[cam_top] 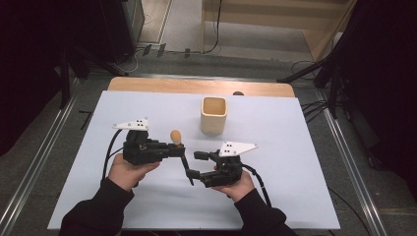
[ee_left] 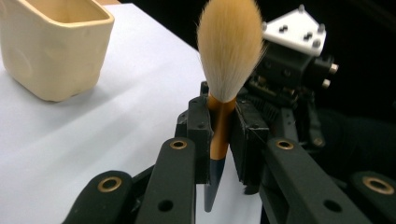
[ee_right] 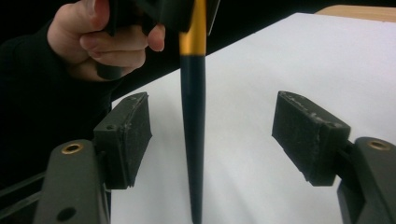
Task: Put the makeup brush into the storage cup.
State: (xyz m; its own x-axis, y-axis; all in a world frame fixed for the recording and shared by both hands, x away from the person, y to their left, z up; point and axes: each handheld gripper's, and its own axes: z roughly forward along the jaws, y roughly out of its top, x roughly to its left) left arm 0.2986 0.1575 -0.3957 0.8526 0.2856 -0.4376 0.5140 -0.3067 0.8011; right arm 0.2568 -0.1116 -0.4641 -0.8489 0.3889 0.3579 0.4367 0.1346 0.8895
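Upright, the brush (ee_left: 219, 135) sits pinched in left claw (ee_left: 219, 140); right claw (ee_right: 210, 140) gapes.

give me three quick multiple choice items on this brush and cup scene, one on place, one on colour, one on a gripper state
1. Where does the cup stand?
A. on the white sheet beyond both grippers
B. between the right gripper's jaws
C. on the floor

2. What colour is the band on the brush below its bristles?
A. green
B. orange-gold
C. white

3. How does the left gripper stand?
A. open, holding nothing
B. shut on the cup
C. shut on the brush

Answers:
1. A, the high view shows it on the sheet, past the grippers.
2. B, the left gripper view shows an orange-gold band above the dark handle.
3. C, its pads press the brush's band on both sides, while the right gripper has its jaws wide apart around the handle.
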